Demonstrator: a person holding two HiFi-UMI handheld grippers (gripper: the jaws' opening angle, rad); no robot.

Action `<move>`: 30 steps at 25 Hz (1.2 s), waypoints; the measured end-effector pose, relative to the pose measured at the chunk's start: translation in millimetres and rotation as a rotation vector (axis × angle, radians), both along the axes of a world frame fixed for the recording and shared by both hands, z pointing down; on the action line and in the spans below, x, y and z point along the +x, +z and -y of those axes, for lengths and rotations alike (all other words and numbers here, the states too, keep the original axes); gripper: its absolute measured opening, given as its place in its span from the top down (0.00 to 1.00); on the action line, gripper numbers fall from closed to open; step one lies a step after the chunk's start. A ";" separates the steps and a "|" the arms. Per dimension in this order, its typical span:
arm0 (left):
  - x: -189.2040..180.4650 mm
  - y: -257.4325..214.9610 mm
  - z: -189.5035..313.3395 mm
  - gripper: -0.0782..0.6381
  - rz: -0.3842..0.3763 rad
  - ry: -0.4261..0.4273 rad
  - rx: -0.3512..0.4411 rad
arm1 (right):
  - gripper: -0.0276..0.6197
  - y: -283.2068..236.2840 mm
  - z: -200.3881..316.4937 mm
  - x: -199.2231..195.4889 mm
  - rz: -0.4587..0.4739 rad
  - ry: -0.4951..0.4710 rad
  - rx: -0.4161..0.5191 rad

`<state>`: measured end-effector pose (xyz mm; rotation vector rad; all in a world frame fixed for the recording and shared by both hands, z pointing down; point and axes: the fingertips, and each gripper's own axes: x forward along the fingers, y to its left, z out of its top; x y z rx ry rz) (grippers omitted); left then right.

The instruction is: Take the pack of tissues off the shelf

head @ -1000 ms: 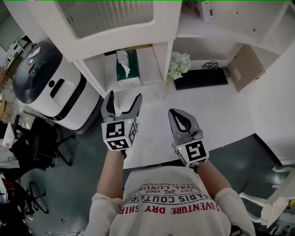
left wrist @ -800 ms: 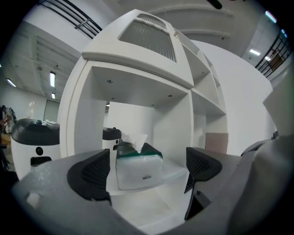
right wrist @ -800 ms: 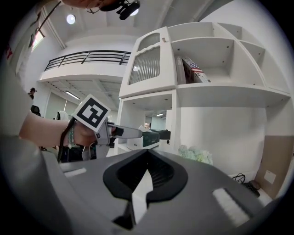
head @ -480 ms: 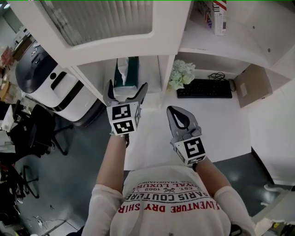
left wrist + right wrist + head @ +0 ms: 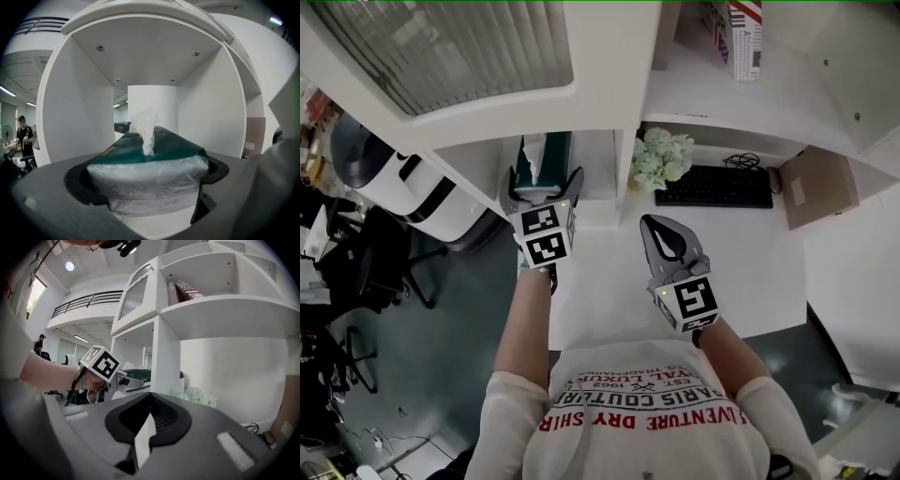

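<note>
Two grippers share this moment, but only one is working. Our left gripper (image 5: 542,185) reaches into the white open-fronted shelf compartment (image 5: 77,117). Its jaws are spread wide, one on each side of the soft, plastic-wrapped pack of tissues with the dark green top (image 5: 150,161). The pack stands on the compartment floor with a loose white tissue (image 5: 146,129) poking up from its slit. We cannot tell whether the pads already touch the wrapping, though nothing is squeezed in yet.

We judge the wide spread to be deliberate: the pack is broad, and the jaws sit low along its clear sides, well away from the flimsy tissue on top. That looks like the setup for a grip across the body of the pack.

Our right gripper (image 5: 659,234) is clenched on nothing. It hangs over the white desk top (image 5: 750,262), well apart from the compartment, presumably so the mouth of the shelf stays free for pulling the pack out.

The next move, as we see it, is to close gently. The wrap is slack, so a hard pinch could crumple it and a light one could let it slide.
</note>
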<state>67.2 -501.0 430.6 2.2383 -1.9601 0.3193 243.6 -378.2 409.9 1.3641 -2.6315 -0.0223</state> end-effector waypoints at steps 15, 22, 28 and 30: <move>-10.7 10.1 -4.6 0.26 0.054 -0.036 -0.013 | 0.96 4.6 -1.1 8.7 0.002 0.004 -0.010; -6.0 7.8 -19.9 0.30 0.007 0.012 -0.051 | 0.96 -3.8 -11.8 8.8 0.005 0.022 0.010; -12.4 -14.3 -47.5 0.31 -0.010 0.036 -0.001 | 0.96 -9.5 -25.3 7.2 0.006 0.040 0.022; -13.8 -24.2 -60.6 0.31 -0.003 0.051 0.029 | 0.96 -11.0 -29.2 8.1 0.009 0.048 0.025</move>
